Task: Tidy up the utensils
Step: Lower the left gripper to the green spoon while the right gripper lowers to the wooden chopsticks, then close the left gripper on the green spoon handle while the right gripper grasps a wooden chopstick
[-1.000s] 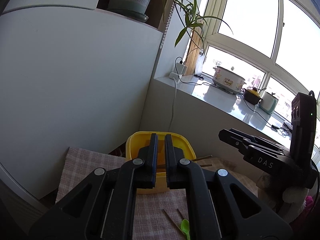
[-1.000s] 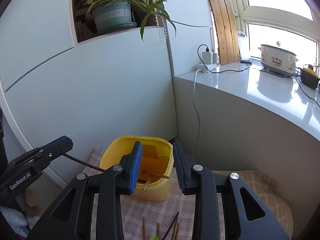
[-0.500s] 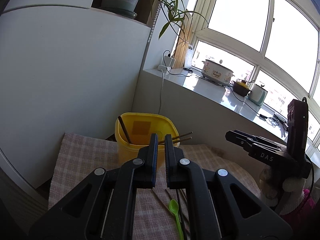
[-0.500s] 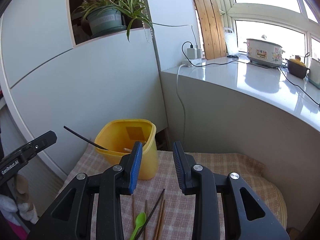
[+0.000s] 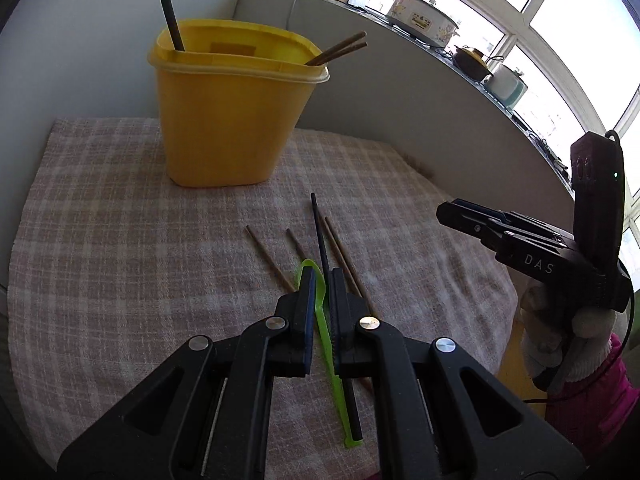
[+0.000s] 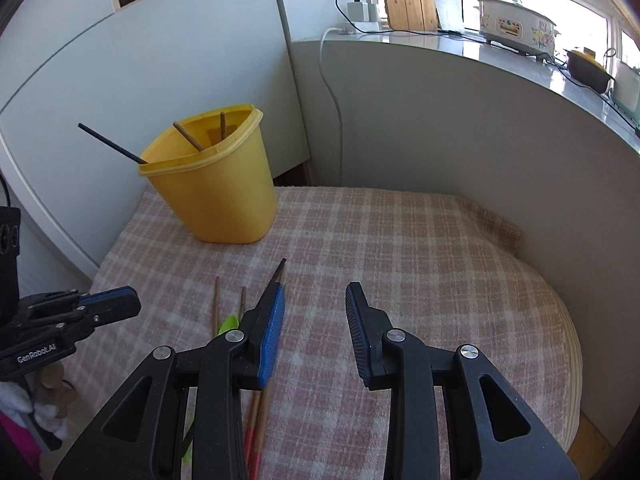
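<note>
A yellow tub (image 5: 228, 120) stands on the checked cloth (image 5: 120, 240) and holds one black chopstick (image 5: 168, 4) and two brown ones (image 5: 340, 48). A green spoon (image 5: 326, 332), a black chopstick (image 5: 320, 228) and several brown chopsticks (image 5: 268, 258) lie on the cloth. My left gripper (image 5: 320, 276) hovers low over the spoon, its jaws nearly shut, gripping nothing. My right gripper (image 6: 316, 300) is open and empty above the cloth, right of the chopsticks (image 6: 217, 304); the tub (image 6: 216, 188) is ahead to its left.
A grey wall (image 6: 440, 128) curves behind the cloth, with a white cable (image 6: 332, 92) running down it. A counter above carries a white cooker (image 6: 516, 26) and a dark pot (image 6: 588, 70). The cloth's right edge (image 6: 568, 344) drops off.
Both grippers have come down and tilted toward the cloth. The left now sits just over the green spoon. The tub looks nearer, and the loose utensils are in full view.
</note>
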Tool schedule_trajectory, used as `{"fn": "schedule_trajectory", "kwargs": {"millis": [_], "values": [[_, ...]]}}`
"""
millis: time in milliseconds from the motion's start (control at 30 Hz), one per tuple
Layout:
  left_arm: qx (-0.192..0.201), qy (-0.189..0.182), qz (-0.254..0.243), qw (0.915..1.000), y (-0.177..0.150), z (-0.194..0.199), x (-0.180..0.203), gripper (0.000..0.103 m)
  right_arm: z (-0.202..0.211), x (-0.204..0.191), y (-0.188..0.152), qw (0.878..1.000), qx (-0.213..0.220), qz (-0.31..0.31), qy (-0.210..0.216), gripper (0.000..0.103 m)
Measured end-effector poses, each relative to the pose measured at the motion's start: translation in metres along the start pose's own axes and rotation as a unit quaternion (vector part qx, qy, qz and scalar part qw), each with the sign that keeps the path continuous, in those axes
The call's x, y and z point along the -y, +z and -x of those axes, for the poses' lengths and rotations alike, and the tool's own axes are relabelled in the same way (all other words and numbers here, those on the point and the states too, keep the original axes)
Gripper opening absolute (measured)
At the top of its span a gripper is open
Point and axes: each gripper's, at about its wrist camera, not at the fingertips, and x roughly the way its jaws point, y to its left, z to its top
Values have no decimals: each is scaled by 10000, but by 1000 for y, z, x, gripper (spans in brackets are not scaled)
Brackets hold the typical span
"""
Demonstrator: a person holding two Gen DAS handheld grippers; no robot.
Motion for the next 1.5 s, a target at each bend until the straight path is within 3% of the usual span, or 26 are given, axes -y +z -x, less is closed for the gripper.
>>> {"fn": "schedule_trajectory", "kwargs": {"millis": [200,433,1233,1500], "values": [[-548,-77,121,9984,-19,-32,-1,4,-29,-3,-18,9984,-545,54,109,30],[-775,-101,127,9969,-30,-47,2,4,-51,-10,-34,9951,-953,135,224,29],[-843,43,20,9964,-30,-62,1,4,-80,-25,-39,9893,-1394,102,431,29],[-803,39,53,9967,-33,-58,-5,4,-84,-17,-33,9862,-1568,65,527,22]]}}
